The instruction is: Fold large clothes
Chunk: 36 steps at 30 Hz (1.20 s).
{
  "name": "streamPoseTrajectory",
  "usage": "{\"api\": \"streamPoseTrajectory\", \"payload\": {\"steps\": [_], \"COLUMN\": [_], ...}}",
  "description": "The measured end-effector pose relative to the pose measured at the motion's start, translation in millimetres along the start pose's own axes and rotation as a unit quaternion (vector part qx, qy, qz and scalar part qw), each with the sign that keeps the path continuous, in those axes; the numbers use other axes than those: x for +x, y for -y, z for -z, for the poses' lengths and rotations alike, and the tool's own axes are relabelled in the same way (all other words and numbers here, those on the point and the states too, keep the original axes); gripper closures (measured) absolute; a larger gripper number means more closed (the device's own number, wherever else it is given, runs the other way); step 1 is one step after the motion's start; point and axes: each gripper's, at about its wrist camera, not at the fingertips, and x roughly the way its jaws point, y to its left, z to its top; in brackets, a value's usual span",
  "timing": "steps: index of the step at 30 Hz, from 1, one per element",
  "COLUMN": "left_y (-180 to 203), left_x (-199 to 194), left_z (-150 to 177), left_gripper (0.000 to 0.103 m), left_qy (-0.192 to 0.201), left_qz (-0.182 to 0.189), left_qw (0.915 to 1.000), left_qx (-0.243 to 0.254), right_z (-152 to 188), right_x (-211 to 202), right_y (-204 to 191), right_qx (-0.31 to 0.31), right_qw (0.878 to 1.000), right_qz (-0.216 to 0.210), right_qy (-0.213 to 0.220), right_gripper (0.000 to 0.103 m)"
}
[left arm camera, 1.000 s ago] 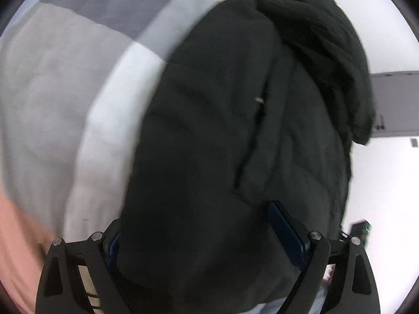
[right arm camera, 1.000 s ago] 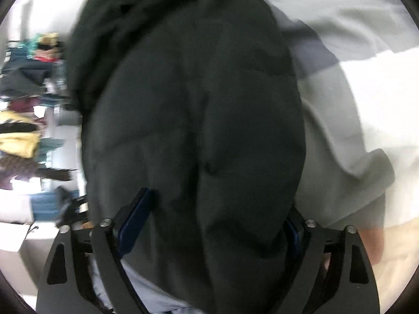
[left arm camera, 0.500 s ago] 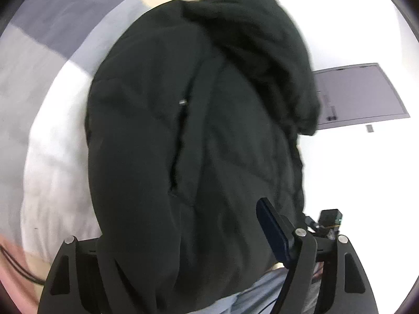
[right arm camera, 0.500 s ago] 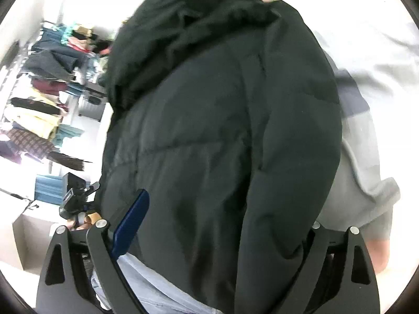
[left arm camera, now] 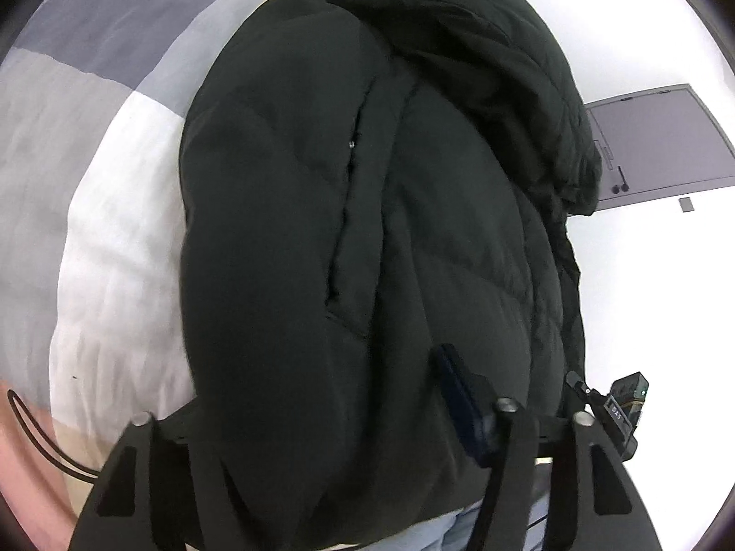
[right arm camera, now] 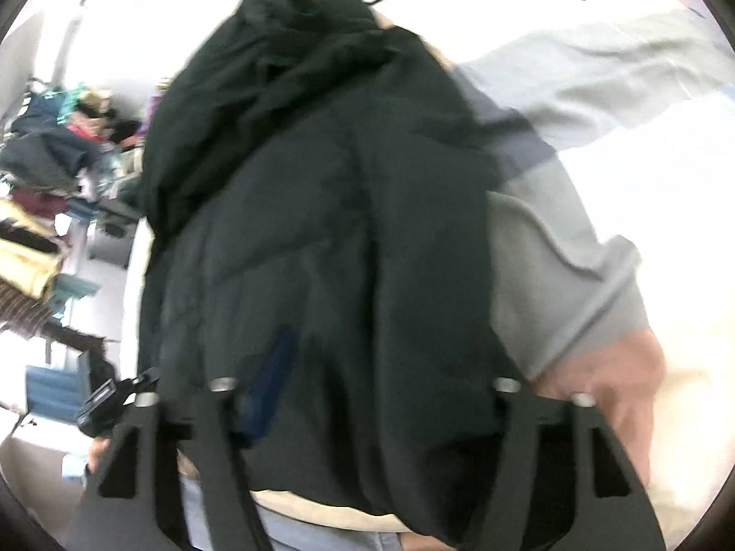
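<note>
From my left gripper [left arm camera: 330, 418] the black puffer jacket [left arm camera: 367, 229] runs long from 6 o'clock up to its hood [left arm camera: 482, 59] at 12, over the checked bedspread [left arm camera: 105, 193]. Its jaws have just been closing and now pinch the jacket's thick hem; I see 1 blue pad [left arm camera: 459, 395], the other is buried in fabric. My right gripper [right arm camera: 367, 395] has just been closing too, and bites the same hem, 1 blue pad [right arm camera: 271, 381] pressed into the folds. That view is blurred. The jacket [right arm camera: 321, 229] again points hood-first toward 12; clothes [right arm camera: 41, 193] at 9 are hard to read.
</note>
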Motion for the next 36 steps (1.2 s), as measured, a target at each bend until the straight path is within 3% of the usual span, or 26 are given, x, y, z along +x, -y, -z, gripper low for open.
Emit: {"api": "streamPoseTrajectory", "payload": {"steps": [1,2,3,4,7,10,14,17,25,31,36], "left_y": [0.2,-0.6,1.9,-0.5,-1.6,0.2,18.0,26.9,26.6,32.0,30.5], "left_x": [-1.2,-4.9,-7.9,-15.3,-35.3,-66.2,-107.4,-133.7,-201.2,-251.1,-292.9], "left_z": [0.2,0.7,1.6,3.7,11.0,23.4,45.9,59.6,77.5,117.6,142.8], "left_gripper": [0.058,0.064,0.073,0.082,0.093,0.096,0.097,0.097,0.098,0.099,0.099], "left_qy": [0.003,0.008,0.012,0.017,0.048,0.075,0.105,0.116,0.159,0.183,0.186], "left_qz": [-0.001,-0.002,-0.005,-0.007,0.007,0.038,0.060,0.074,0.080,0.078,0.094], "left_qw": [1.0000,1.0000,0.9999,0.9998,0.9987,0.9963,0.9925,0.9902,0.9840,0.9795,0.9778], "left_qx": [0.003,0.006,0.009,0.005,-0.011,-0.018,0.021,0.022,0.003,0.034,0.025], "right_z": [-1.6,-3.4,-4.7,-5.8,-11.4,-18.5,-18.9,-13.9,14.9,48.2,73.9], "right_x": [-3.5,-8.9,-14.6,-21.0,-42.3,-75.2,-120.6,-146.7,-204.2,-244.3,-276.7], "right_y": [2.8,5.8,5.3,5.6,9.3,6.8,-7.0,-14.3,-27.6,-27.3,-33.0], "right_qx": [0.005,0.006,0.008,0.009,0.019,0.009,-0.022,-0.038,-0.067,-0.079,-0.098], "right_qw": [1.000,1.000,1.000,0.999,0.998,0.996,0.991,0.988,0.980,0.975,0.974], "right_qz": [0.000,-0.006,-0.011,-0.019,-0.043,-0.059,-0.089,-0.109,-0.139,-0.167,-0.169], "right_qy": [0.006,0.012,0.023,0.030,0.046,0.071,0.096,0.103,0.126,0.126,0.117], "right_gripper": [0.065,0.080,0.088,0.089,0.096,0.097,0.097,0.097,0.097,0.097,0.097]}}
